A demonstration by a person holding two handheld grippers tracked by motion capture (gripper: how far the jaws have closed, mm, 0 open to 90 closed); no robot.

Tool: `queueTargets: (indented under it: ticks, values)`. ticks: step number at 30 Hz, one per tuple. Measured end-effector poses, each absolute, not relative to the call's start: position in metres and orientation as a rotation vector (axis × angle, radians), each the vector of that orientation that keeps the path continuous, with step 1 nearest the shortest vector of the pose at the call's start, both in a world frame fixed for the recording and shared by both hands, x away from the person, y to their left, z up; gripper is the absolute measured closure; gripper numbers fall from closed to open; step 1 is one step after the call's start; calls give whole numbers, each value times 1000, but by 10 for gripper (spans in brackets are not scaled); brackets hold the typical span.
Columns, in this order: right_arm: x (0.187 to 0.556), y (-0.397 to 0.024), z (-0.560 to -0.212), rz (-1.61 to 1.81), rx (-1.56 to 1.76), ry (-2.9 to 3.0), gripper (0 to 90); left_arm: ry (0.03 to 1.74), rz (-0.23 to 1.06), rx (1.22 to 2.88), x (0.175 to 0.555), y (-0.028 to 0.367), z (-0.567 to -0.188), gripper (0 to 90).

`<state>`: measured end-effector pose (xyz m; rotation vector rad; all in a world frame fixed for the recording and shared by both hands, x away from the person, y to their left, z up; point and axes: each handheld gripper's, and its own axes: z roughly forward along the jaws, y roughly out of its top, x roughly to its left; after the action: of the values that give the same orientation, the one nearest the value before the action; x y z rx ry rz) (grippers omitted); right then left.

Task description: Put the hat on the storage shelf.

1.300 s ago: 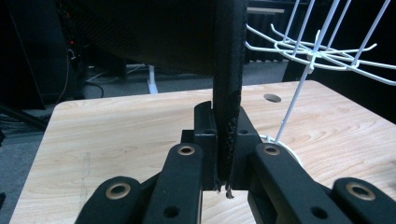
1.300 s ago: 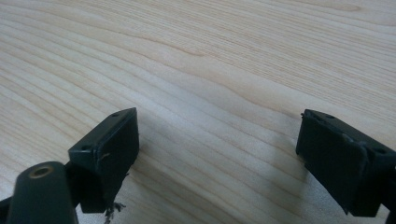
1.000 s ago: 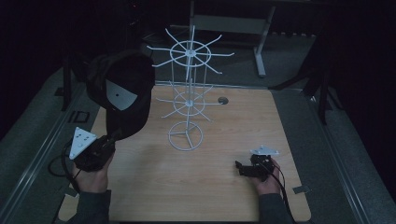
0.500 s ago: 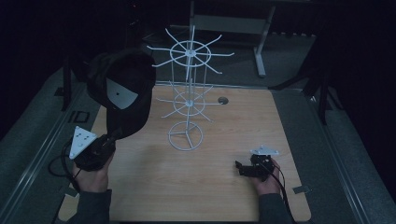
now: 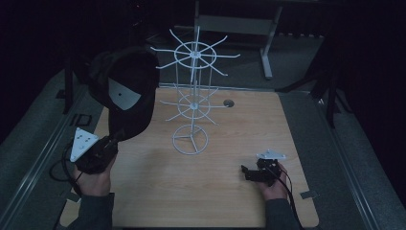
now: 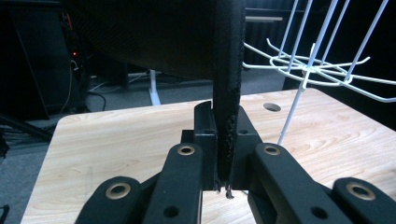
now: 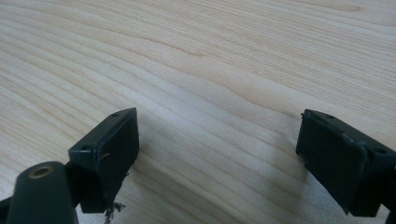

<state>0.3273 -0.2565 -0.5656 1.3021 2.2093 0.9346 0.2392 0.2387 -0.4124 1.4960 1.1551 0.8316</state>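
A black cap (image 5: 125, 91) with a white label inside stands upright above the table's left side. My left gripper (image 5: 114, 140) is shut on its brim (image 6: 227, 93), which runs up between the jaws in the left gripper view. A white wire display stand (image 5: 193, 98) with hooked arms rises from a round base at the table's middle, just right of the cap; its hooks (image 6: 317, 70) show at upper right of the left gripper view. My right gripper (image 5: 246, 172) rests low on the wooden table (image 5: 297, 134) at front right, open (image 7: 217, 154), nothing between its jaws.
A round cable hole (image 5: 228, 102) sits in the tabletop behind the stand. Dark frames and a white-legged stand (image 5: 265, 43) lie beyond the table's far edge. Bare wood spreads between the two grippers.
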Motion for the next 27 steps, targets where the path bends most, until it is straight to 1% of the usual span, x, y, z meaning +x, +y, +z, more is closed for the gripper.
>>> queueTargets:
  ticks: [27]
  values:
    - [327, -256, -566, 935, 1302, 2209, 129, 1125, 846, 1502, 242, 233, -403, 859]
